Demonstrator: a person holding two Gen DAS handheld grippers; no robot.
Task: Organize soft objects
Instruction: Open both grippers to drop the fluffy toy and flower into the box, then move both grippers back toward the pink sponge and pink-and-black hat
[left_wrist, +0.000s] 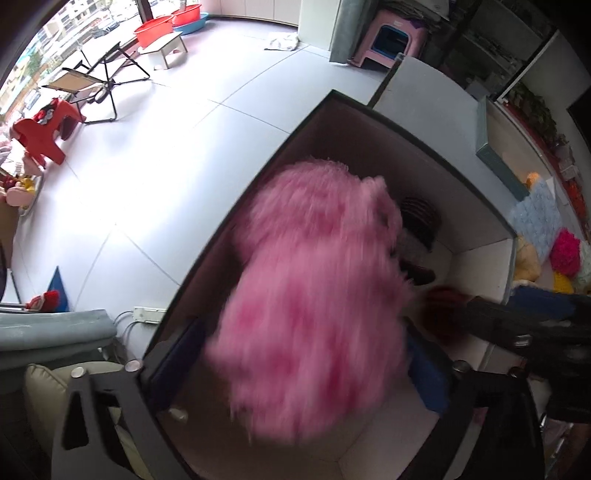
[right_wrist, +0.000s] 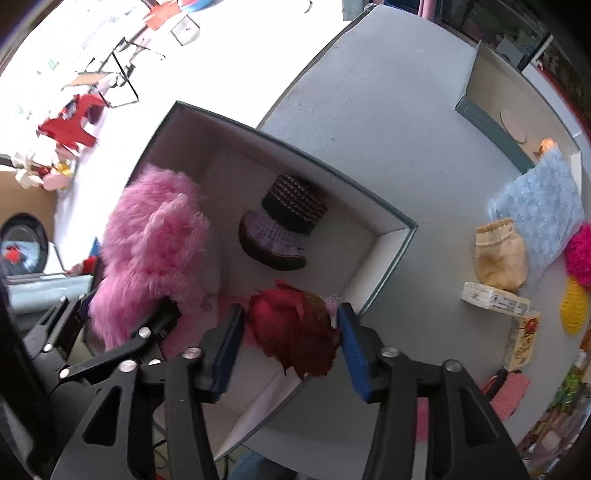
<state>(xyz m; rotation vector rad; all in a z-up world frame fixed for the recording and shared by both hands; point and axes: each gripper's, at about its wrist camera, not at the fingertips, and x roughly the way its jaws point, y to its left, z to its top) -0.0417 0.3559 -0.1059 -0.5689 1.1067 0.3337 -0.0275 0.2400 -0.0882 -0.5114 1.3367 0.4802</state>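
Note:
A fluffy pink plush fills the left wrist view, between the blue pads of my left gripper, over an open box. In the right wrist view the pink plush hangs over the box's left side, with the left gripper's fingers on it. My right gripper is open, its blue pads on either side of a red soft item in the box's near corner. A striped knitted piece lies on the box floor.
On the grey table to the right lie a light blue cloth, a beige pouch, magenta and yellow knitted items and small packs. A second box stands behind. Floor with chairs lies left.

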